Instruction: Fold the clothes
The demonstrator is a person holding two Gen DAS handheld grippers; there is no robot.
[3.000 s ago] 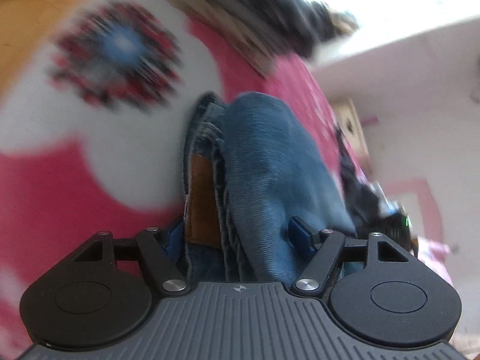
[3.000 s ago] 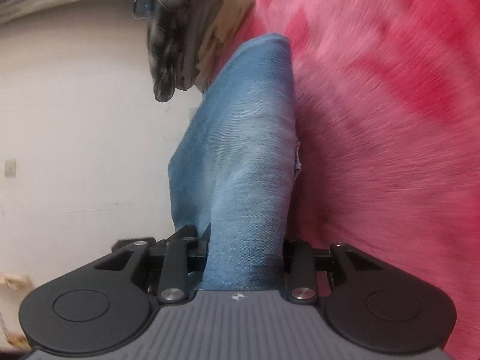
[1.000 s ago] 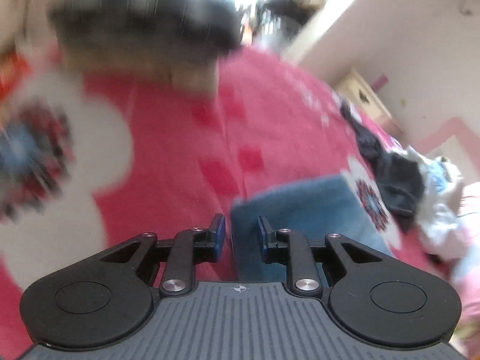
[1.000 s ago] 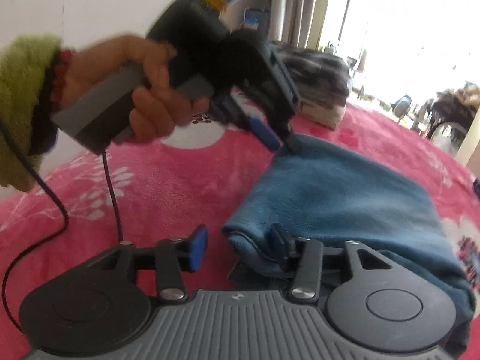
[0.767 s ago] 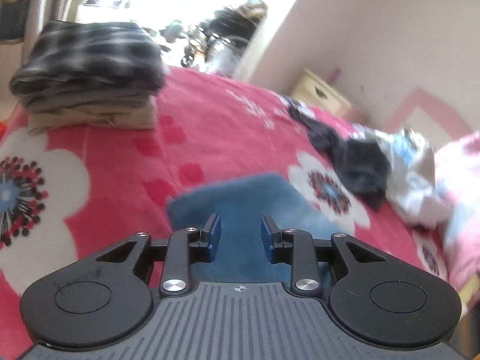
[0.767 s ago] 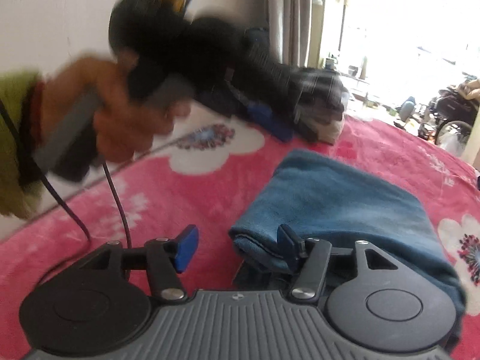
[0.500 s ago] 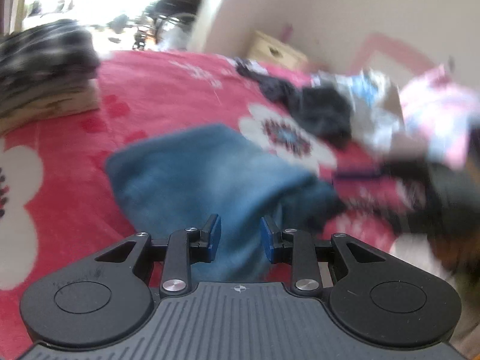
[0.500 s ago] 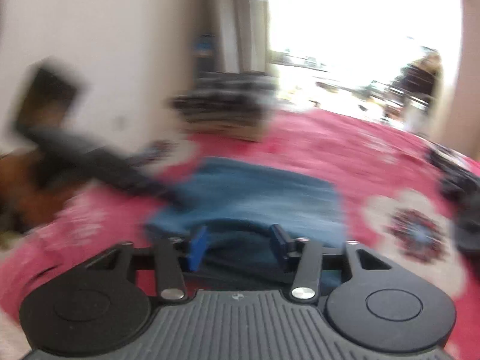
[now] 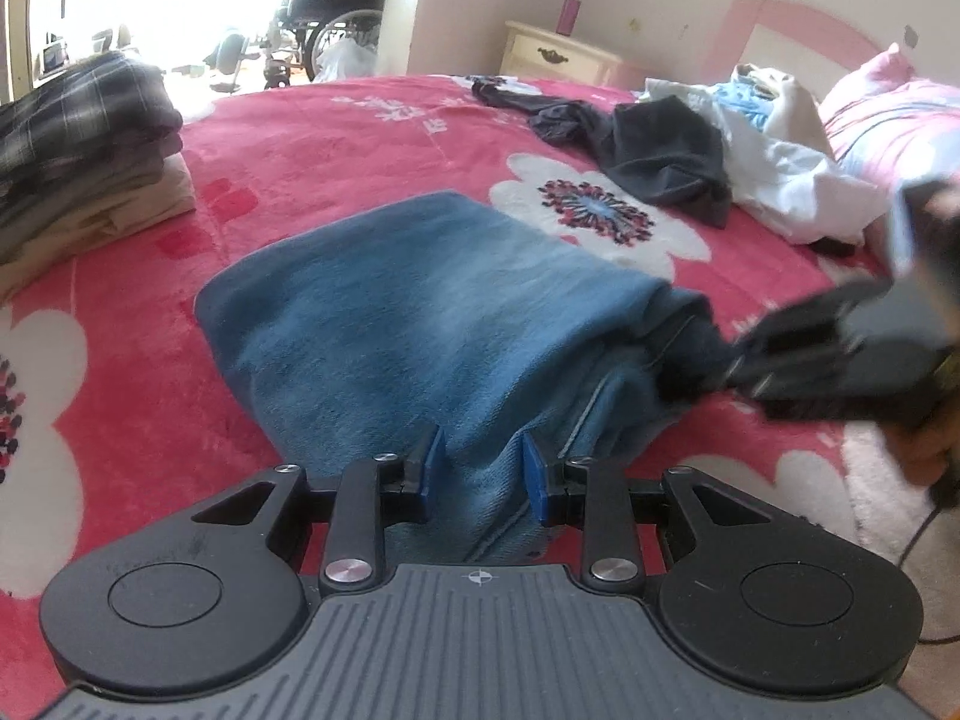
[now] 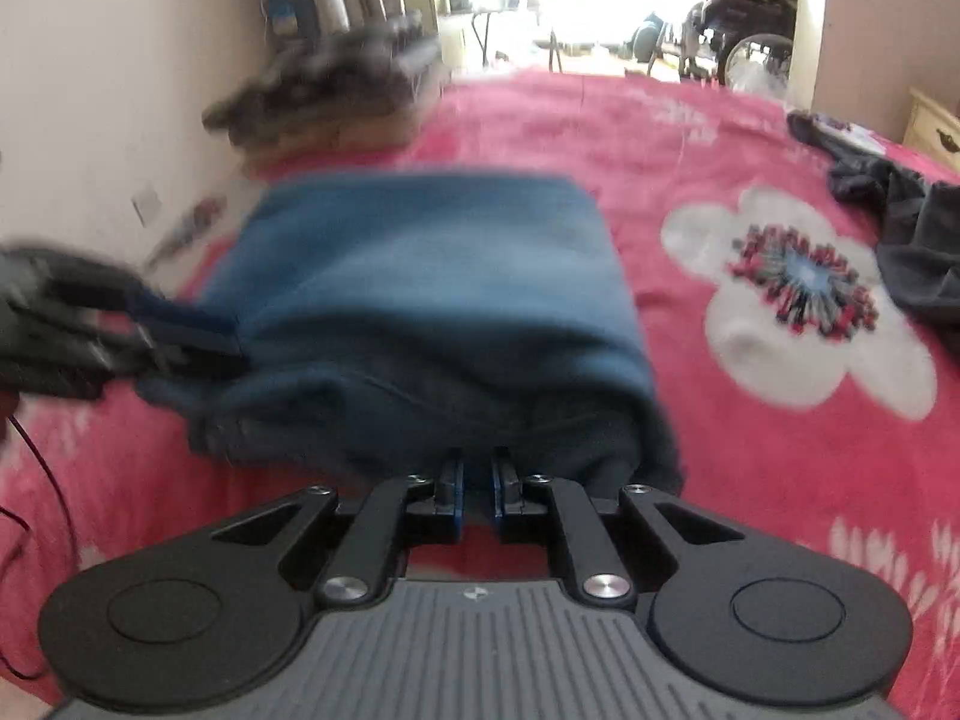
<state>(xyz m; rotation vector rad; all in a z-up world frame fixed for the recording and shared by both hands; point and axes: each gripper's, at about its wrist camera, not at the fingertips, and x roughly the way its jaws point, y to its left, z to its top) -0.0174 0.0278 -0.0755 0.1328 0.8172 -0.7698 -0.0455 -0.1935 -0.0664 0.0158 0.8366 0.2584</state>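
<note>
Folded jeans (image 9: 432,324) lie flat on the bed's red flowered blanket (image 9: 336,138), a thick blue bundle with the fold edge away from me and the open, layered end toward my claws. My left claw (image 9: 477,468) sits at the near edge of the bundle, its blue pads parted with denim showing between them; I cannot tell whether the pads press the cloth or merely straddle it. In the right wrist view my right claw (image 10: 477,489) is just at the near lip of the jeans (image 10: 432,300), jaws drawn almost together with only a thin gap, and I cannot tell whether any cloth is pinched there. Each claw shows in the other's view, blurred, at a side corner of the bundle: the right one (image 9: 840,360) against the right corner, the left one (image 10: 90,330) against the left corner. Beyond the jeans, a stack of folded clothes (image 9: 78,150) rests at the far left by the wall. To the right, well apart, lies a loose heap of dark and white garments (image 9: 690,162), with a pink pillow (image 9: 888,108) behind it.
</note>
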